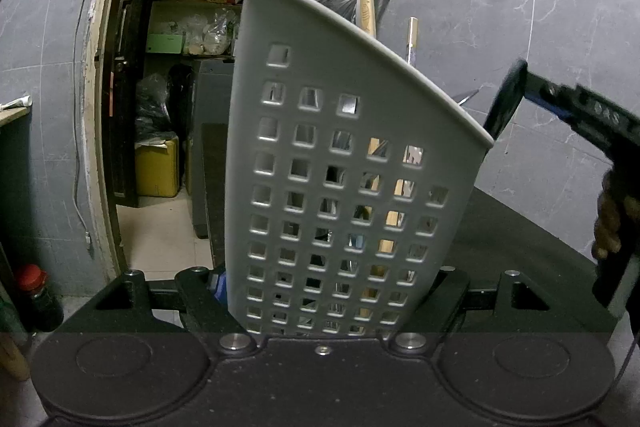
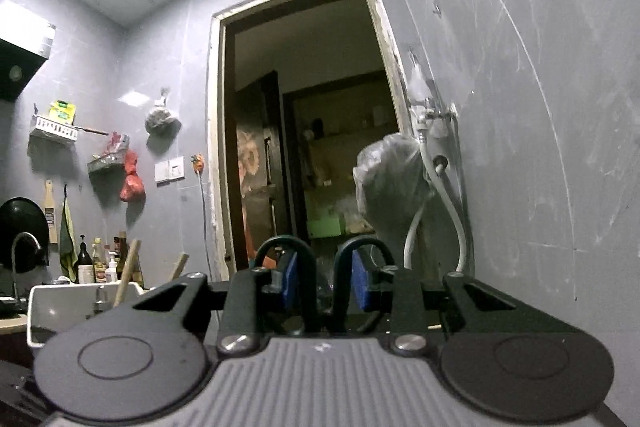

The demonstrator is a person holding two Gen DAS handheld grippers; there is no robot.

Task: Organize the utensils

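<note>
A grey perforated utensil holder (image 1: 340, 163) stands upright between the fingers of my left gripper (image 1: 326, 307), which is shut on its lower part. Wooden handles (image 1: 367, 3) stick up behind its slanted rim, and more utensils show through the holes. In the right wrist view the same holder (image 2: 72, 303) sits low on the left with wooden handles (image 2: 127, 269) rising from it. My right gripper (image 2: 325, 281) points slightly upward. It is shut on two black looped handles (image 2: 288, 247), apparently scissors. A hand (image 1: 610, 223) carries this gripper at the right edge of the left wrist view.
An open doorway (image 1: 192, 67) leads to a cluttered storage room. A tap with a white hose (image 2: 436, 163) and a plastic bag (image 2: 388, 183) hang on the grey tiled wall. Bottles (image 2: 100, 263) and a sink faucet (image 2: 24, 243) stand at far left. A dark tabletop (image 1: 520, 231) lies below.
</note>
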